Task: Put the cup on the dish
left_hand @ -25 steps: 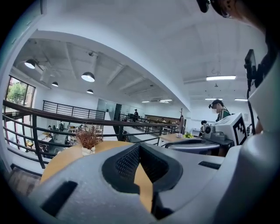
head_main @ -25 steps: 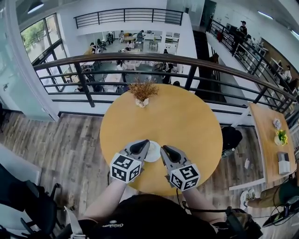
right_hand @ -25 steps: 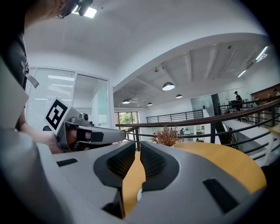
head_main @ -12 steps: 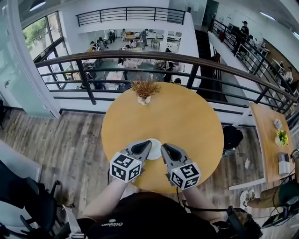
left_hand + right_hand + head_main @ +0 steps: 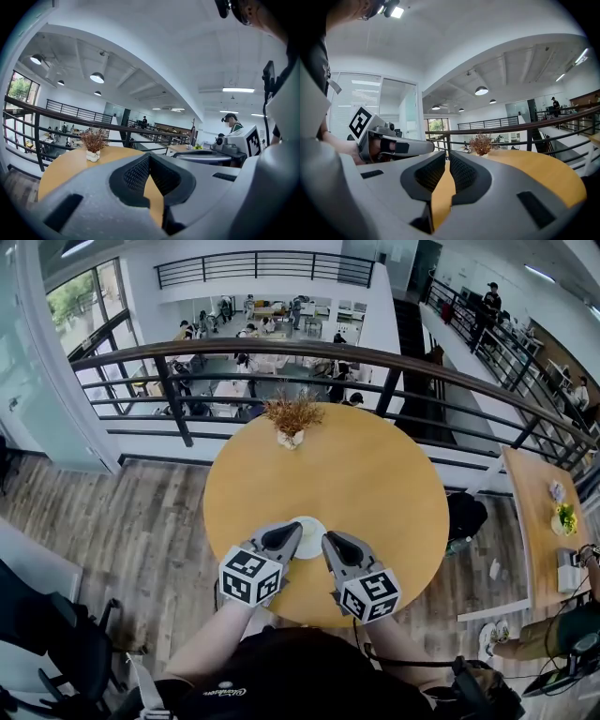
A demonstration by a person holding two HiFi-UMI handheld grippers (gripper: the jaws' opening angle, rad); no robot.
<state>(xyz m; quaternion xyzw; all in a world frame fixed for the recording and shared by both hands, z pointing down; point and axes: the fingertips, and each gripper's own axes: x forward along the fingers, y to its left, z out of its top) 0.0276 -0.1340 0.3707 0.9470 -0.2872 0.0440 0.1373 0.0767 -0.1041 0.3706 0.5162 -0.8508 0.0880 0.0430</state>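
Note:
A white round dish [image 5: 309,536] lies on the round wooden table [image 5: 375,474] near its front edge. A low white cup seems to sit on the dish, but I cannot make it out clearly. My left gripper [image 5: 289,532] points at the dish's left rim and my right gripper [image 5: 328,541] at its right rim. Both are close beside the dish, with nothing between their jaws. In the left gripper view the left gripper [image 5: 149,158] has its pads meeting at the tips. The right gripper [image 5: 446,157] looks the same in the right gripper view. Neither gripper view shows the dish or the cup.
A small white pot of dried brown plants [image 5: 291,432] stands at the table's far edge. Behind it runs a dark metal railing [image 5: 375,362] over a lower floor. A second wooden table [image 5: 544,521] stands to the right, and wood flooring lies to the left.

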